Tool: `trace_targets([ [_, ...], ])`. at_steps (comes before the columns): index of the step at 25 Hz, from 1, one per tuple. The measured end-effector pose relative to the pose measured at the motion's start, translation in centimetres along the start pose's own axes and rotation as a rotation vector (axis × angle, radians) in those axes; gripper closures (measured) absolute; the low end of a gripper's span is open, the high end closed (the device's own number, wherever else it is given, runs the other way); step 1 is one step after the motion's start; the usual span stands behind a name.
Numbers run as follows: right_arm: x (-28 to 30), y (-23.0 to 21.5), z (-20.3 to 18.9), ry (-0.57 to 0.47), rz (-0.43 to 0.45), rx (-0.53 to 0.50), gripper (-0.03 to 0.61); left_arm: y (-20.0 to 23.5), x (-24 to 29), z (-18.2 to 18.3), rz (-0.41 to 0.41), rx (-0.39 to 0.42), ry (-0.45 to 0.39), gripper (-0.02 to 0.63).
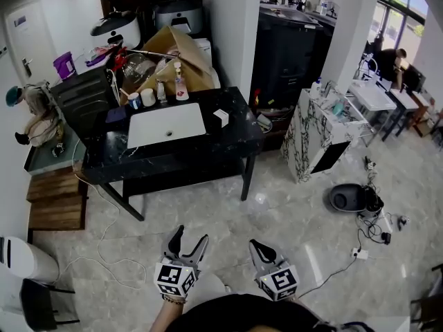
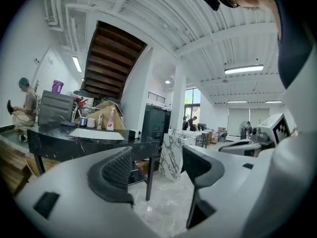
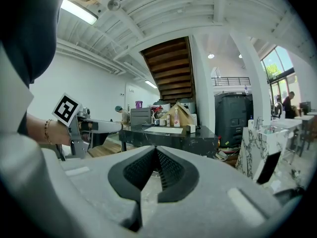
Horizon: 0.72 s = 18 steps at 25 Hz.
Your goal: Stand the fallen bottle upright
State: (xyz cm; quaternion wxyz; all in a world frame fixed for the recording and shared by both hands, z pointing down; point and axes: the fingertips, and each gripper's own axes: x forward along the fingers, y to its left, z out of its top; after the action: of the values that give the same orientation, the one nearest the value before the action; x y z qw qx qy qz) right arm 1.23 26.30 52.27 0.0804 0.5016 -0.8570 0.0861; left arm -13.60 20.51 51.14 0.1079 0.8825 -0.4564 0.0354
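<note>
Over the marble floor (image 1: 291, 213) the left claw (image 1: 192, 235) is spread wide and empty, and the right claw (image 1: 256, 245) is clenched on nothing, both well short of the black counter (image 1: 235, 140). At its far edge two cups (image 1: 147, 97) and a bottle (image 1: 181, 83) stand before a cardboard box (image 1: 183, 54). I cannot tell whether any bottle lies fallen.

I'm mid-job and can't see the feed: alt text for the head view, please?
Both grippers hang low over the marble floor, the left gripper with jaws open, the right gripper with jaws shut, both empty and short of the black table ahead. The table carries a white rectangular panel and upright bottles behind it.
</note>
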Motion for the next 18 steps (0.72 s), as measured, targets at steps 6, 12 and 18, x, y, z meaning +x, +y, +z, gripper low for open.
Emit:
trace_targets([
  [6,-0.4,-1.2,-0.7,0.015,-0.02,-0.004,0.574,-0.3,1.0,-0.4,-0.003,0.03,0.014,0.316],
  [12,1.4,-2.9,-1.1,0.02,-0.033,0.032,0.574,1.3,2.5,-0.7,0.02,0.02,0.021,0.316],
  [18,5.4,-5.8,0.6,-0.012,-0.049,0.041,0.574,3.7,7.0,0.4,0.004,0.024,0.032,0.316],
])
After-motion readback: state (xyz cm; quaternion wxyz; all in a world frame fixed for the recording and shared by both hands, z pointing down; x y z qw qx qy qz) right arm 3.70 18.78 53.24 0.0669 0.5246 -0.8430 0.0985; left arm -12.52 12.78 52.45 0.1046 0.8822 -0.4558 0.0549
